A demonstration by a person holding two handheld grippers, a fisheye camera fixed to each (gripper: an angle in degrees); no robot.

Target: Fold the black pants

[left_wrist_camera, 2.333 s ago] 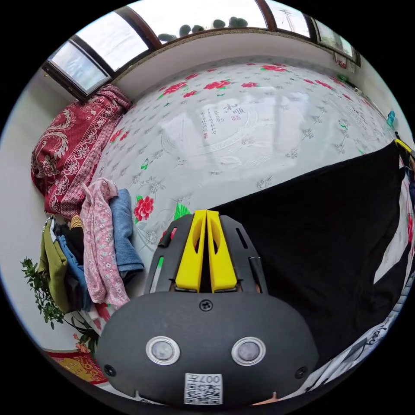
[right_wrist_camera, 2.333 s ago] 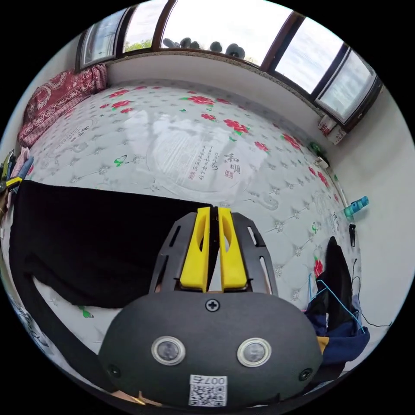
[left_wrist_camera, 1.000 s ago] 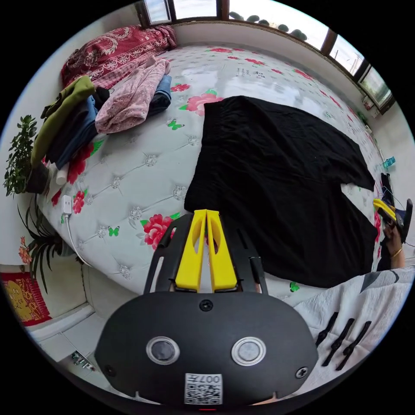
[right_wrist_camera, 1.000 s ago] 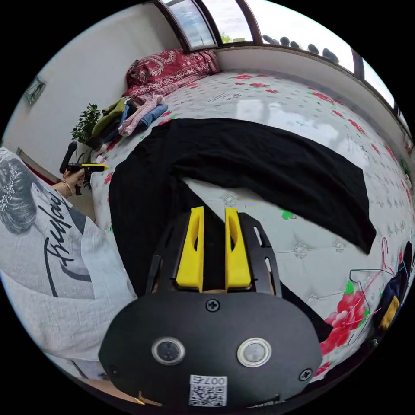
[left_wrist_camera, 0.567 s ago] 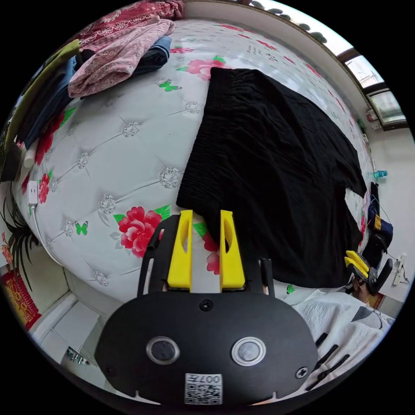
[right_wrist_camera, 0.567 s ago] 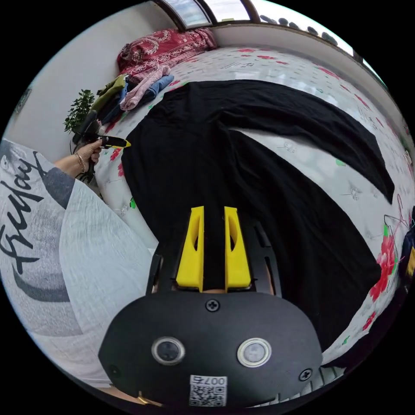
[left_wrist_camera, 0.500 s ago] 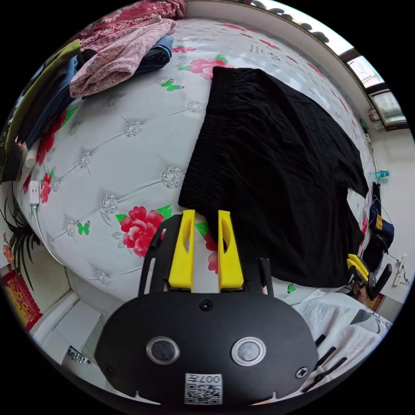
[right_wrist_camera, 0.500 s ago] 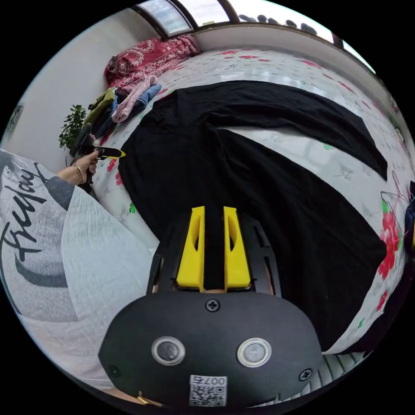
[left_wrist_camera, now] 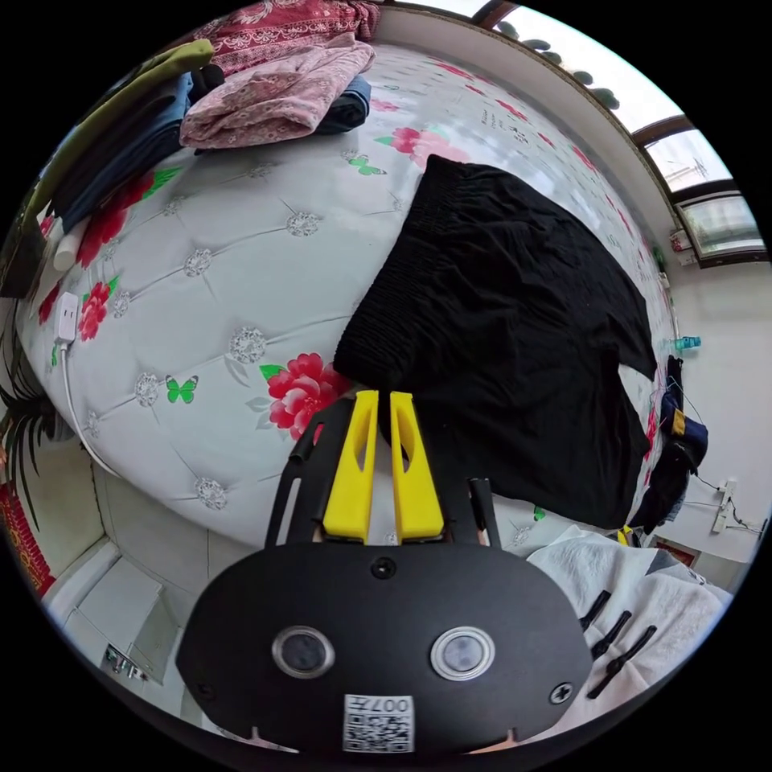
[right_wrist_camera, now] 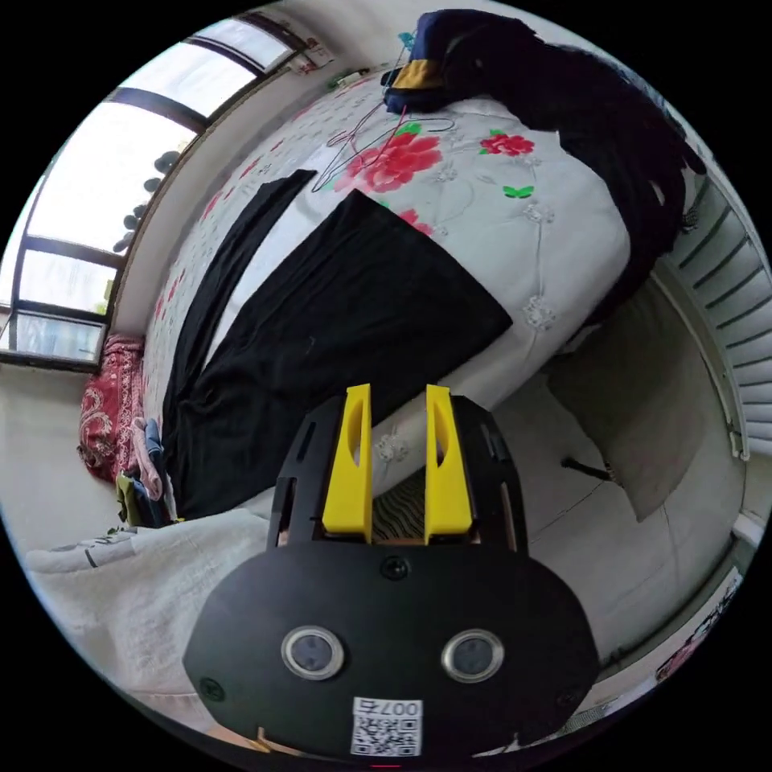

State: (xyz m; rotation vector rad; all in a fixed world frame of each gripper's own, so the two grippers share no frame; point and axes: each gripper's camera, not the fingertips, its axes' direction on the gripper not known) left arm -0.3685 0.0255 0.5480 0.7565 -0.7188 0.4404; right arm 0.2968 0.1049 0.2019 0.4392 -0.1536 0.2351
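The black pants (left_wrist_camera: 515,322) lie spread flat on a bed (left_wrist_camera: 209,265) that has a white tufted cover with red flowers and green butterflies. In the left gripper view the waistband corner of the pants lies near the front edge of the bed, just beyond the tips of the left gripper (left_wrist_camera: 379,402). Its yellow jaws stand almost closed, with only a thin gap between them, and I cannot tell if any cloth is between them; the tips are at the corner of the pants, beside a red flower (left_wrist_camera: 301,390) on the cover. In the right gripper view the right gripper (right_wrist_camera: 392,398) hangs over the front edge of the bed, with its jaws apart and nothing between them; the hem of one pant leg (right_wrist_camera: 378,297) lies just beyond the tips, near the edge. The other leg (right_wrist_camera: 233,257) lies apart from it, further back on the bed, with a strip of the white cover between them. Around the pants there are other things: a pile of clothes (left_wrist_camera: 265,104) in pink, blue and green at the far left end of the bed, a red patterned blanket (left_wrist_camera: 281,20) behind this pile, and a white plug with cable (left_wrist_camera: 66,318) at the bed edge. At the other end of the bed lie dark clothes (right_wrist_camera: 579,96) and a wire hanger (right_wrist_camera: 362,149). The person's white garment (left_wrist_camera: 635,595) shows at the lower right of the left gripper view.
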